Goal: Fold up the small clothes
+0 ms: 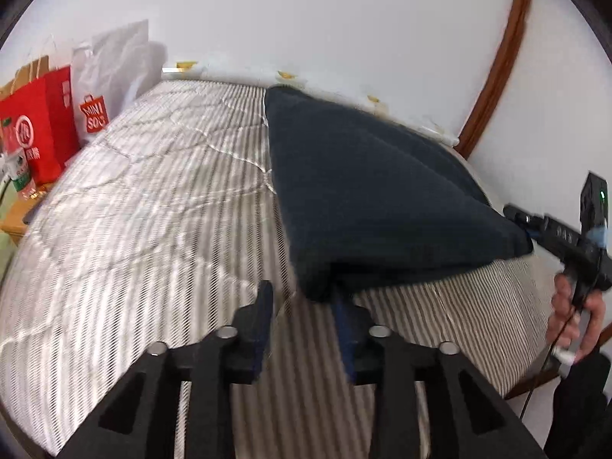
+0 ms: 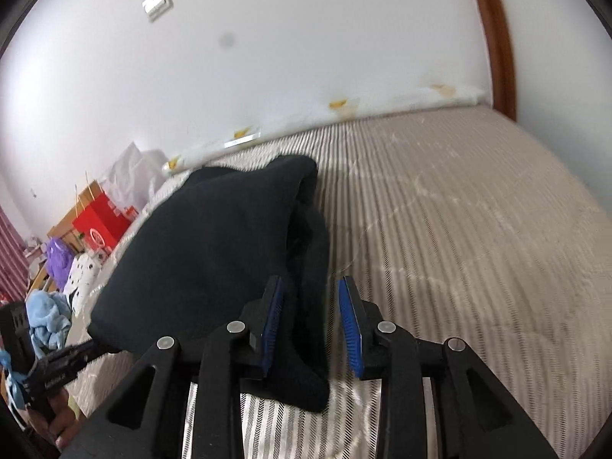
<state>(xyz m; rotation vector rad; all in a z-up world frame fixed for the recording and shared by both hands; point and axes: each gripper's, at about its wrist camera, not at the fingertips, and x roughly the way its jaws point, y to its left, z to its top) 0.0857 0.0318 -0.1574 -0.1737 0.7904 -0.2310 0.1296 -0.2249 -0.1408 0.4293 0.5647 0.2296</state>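
Note:
A dark navy garment (image 1: 367,191) lies spread on the striped mattress (image 1: 153,199), its near edge lifted off the surface. My left gripper (image 1: 302,298) has its jaws apart; one near corner of the garment drapes over its right finger (image 1: 344,317). In the right wrist view the same garment (image 2: 214,237) hangs between the open blue-padded fingers (image 2: 350,317) of my right gripper (image 2: 311,306), its edge reaching down past them. The right gripper also shows in the left wrist view (image 1: 535,225), at the garment's right corner.
Red and white shopping bags (image 1: 57,114) stand on a wooden side table at the mattress's left. A pile of other clothes (image 2: 57,298), light blue, purple and spotted white, lies beyond the garment. A white wall and a brown wooden frame (image 2: 497,38) bound the far side.

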